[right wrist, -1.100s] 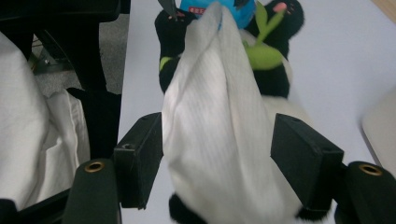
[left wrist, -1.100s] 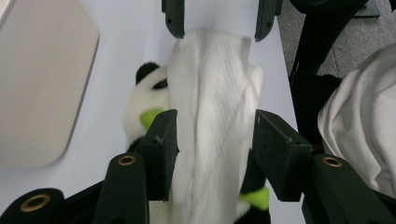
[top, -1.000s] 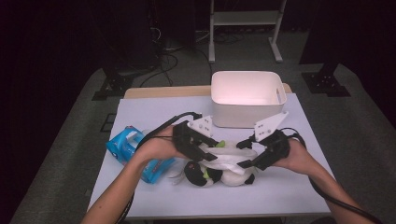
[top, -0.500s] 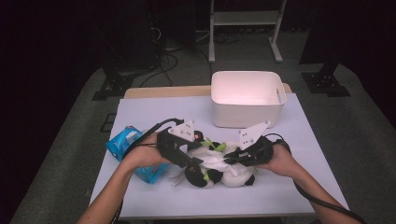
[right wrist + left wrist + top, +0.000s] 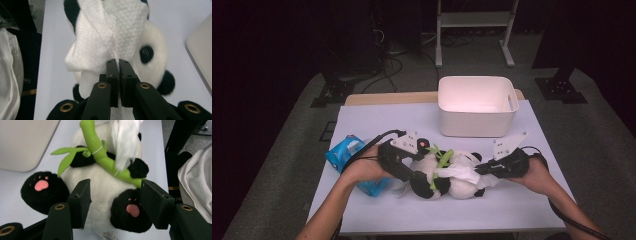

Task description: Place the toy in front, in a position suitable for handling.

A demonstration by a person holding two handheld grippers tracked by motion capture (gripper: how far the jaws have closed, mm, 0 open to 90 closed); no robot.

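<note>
Panda plush toy (image 5: 447, 175): white body, black limbs with pink paw pads, green bamboo stalk (image 5: 105, 157) across the chest; lying on its back at the surface's 6 o'clock. White embossed wipe (image 5: 110, 35): crumpled, draped over the panda's face.

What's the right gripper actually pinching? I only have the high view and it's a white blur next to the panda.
Observer: The right gripper is shut on a white tissue draped over the plush panda's head.
Operator: And the left gripper, is it clamped on the panda?
Observer: No. The left gripper has its jaws open astride the plush panda, around its lower belly and one foot, with visible gaps to the fur.
Operator: What's the green thing?
Observer: A plush bamboo stalk with leaves, held in the panda's paws; the tissue hangs over its upper part.
</note>
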